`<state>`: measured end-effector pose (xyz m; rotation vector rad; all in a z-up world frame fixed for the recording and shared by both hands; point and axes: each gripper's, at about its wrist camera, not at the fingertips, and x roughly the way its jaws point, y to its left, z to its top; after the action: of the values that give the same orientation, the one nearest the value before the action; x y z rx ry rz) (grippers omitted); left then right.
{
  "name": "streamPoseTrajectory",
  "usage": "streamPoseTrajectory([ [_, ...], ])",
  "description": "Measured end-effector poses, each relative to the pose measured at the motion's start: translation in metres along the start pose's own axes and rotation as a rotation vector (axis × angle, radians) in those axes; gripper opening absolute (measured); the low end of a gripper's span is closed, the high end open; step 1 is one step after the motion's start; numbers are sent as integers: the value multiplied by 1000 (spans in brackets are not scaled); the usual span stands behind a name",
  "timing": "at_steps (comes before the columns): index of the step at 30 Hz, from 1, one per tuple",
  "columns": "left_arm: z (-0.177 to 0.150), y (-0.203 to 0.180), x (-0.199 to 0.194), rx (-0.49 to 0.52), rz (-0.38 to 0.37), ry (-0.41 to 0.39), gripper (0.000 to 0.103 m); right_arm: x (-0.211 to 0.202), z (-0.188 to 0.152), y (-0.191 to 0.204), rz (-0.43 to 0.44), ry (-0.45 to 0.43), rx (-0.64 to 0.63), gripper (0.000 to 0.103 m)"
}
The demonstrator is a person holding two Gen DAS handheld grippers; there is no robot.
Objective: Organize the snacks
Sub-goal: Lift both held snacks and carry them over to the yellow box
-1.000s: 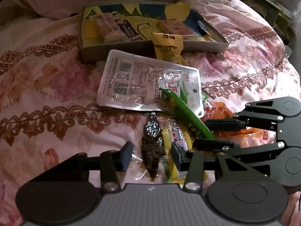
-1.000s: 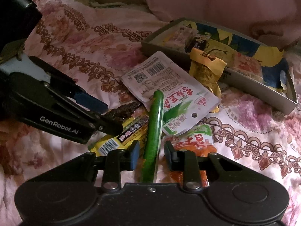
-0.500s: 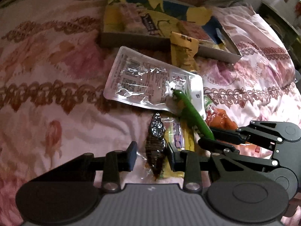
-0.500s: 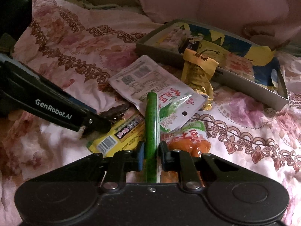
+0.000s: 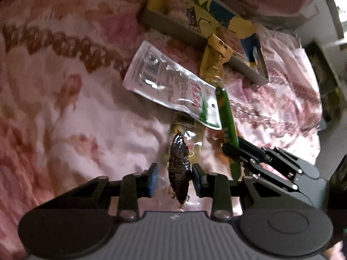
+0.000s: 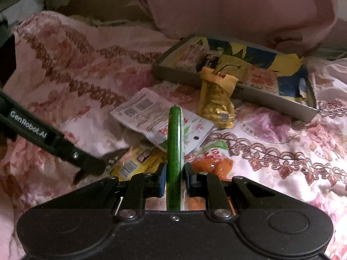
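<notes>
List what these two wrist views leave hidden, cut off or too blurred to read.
- Left wrist view: print on the clear pouch smeared by motion blur.
- Left wrist view: far end of the box cut off by the top edge.
- Right wrist view: orange packet partly hidden behind the right gripper holding the green stick.

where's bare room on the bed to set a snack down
Bare bedspread lies left of the white pouch and shallow box, and again right of the orange packet, below the box. It is crowded around both grippers, from the yellow packets to the gold pouch.
</notes>
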<state>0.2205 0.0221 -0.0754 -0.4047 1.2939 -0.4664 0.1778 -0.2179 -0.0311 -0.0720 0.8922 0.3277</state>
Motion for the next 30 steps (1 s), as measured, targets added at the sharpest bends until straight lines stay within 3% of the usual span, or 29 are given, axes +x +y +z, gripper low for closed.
streamPoseTrajectory([
  [4,-3,2,-6,-33,-51,-17,31,-12,4,-10,-6,-43,50,19],
  [5,-3,1,-9,-31,-60,-22,24,-15,5,-13,-7,-54,64,19],
  [6,-3,1,-11,-32,-72,-29,9,-17,6,-16,-9,-65,77,19],
  [7,-3,1,-12,-36,-92,-26,4,-19,6,-18,-9,-73,87,19],
  [9,-1,2,-12,-51,-109,-23,4,-21,7,-22,-11,-83,104,19],
  [10,-1,1,-9,-40,-82,-25,4,-22,7,-24,-12,-84,109,19],
  [15,-1,3,12,-32,-12,43,18,-21,7,-23,-9,-77,103,19],
  [20,-4,-10,14,33,-34,41,60,-19,8,-21,0,-76,94,19],
  [23,-5,-21,19,94,2,37,64,-19,8,-22,4,-76,99,19],
  [30,-7,-37,41,164,33,72,60,-21,10,-23,12,-90,106,19],
])
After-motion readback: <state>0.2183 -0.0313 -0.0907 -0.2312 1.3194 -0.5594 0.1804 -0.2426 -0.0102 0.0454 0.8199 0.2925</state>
